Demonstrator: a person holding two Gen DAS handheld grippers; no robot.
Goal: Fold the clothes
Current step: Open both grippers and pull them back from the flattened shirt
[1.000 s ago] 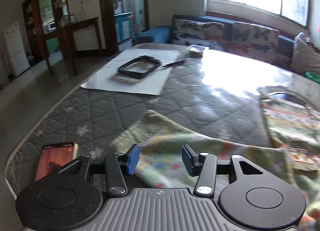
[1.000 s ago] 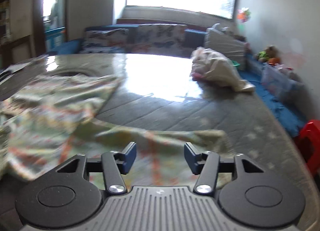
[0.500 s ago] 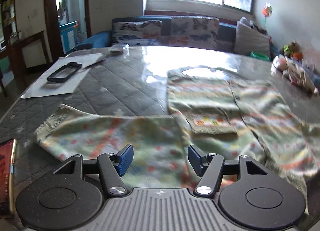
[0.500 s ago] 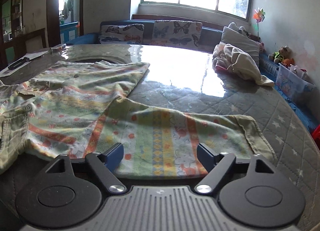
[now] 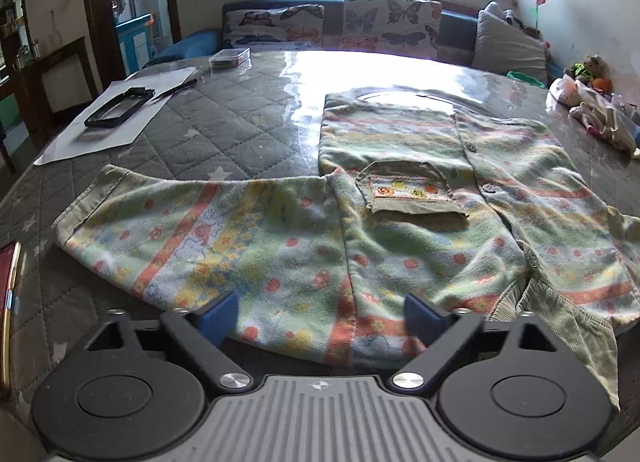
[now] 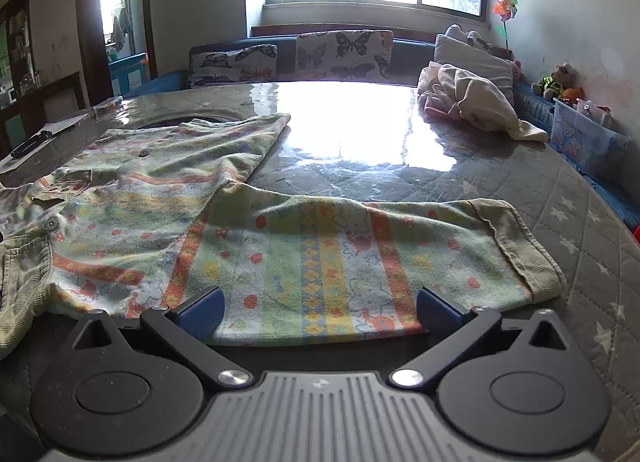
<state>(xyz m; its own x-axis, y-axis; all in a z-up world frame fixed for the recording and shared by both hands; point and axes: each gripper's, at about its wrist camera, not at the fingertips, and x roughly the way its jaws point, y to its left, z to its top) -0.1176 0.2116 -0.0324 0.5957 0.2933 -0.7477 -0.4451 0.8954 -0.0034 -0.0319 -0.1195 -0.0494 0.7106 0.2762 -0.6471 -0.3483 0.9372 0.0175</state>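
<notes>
A patterned green, orange and yellow child's shirt (image 5: 420, 189) lies spread flat, front up, on the quilted grey table (image 5: 224, 129). It has a chest pocket (image 5: 408, 191) and buttons. My left gripper (image 5: 324, 316) is open and empty, at the near edge of the shirt's left sleeve (image 5: 192, 229). In the right wrist view the shirt (image 6: 152, 181) spreads to the left and its right sleeve (image 6: 360, 250) lies straight ahead. My right gripper (image 6: 320, 312) is open and empty, its jaws wide either side of the sleeve's near edge.
A white sheet with a black frame (image 5: 120, 105) and a pen lies far left. A red phone (image 5: 8, 302) sits at the near left edge. A pile of pale clothes (image 6: 468, 101) lies far right. A sofa with butterfly cushions (image 6: 340, 53) stands behind the table.
Both grippers have swung to face the shirt and opened wider. The left view turned right from the table's left side; the right view settled over the right sleeve.
</notes>
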